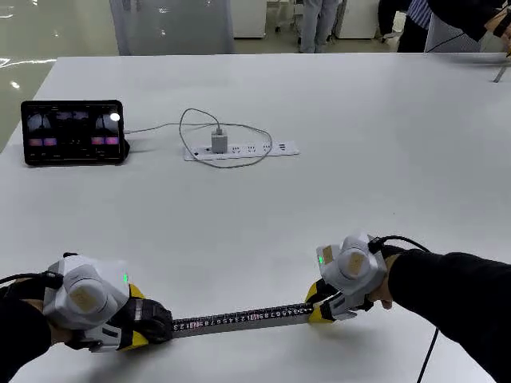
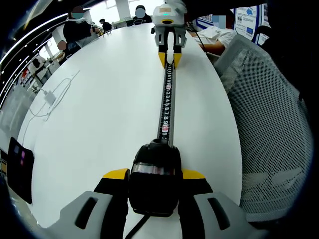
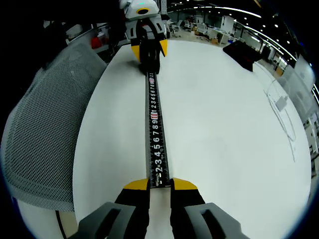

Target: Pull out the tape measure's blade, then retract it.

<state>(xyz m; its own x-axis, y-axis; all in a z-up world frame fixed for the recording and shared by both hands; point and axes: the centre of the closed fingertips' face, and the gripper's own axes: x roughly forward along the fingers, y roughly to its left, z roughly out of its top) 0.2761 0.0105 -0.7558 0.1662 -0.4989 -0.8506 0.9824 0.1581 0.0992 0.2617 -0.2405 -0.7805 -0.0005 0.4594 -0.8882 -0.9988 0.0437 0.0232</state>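
Tape measure (image 2: pixel 155 172) in left gripper (image 2: pixel 154 175); blade (image 3: pixel 155 129) tip hidden in right gripper (image 3: pixel 160 184).

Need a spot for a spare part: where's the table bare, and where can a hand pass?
Free: the table right of the power strip, to the far edge; also the band between strip and blade. Crowded: tablet back left; the front edge, where left gripper and right gripper hold the tape measure stretched.

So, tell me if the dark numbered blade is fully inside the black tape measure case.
No, the blade stretches out from the case all the way to the right gripper.
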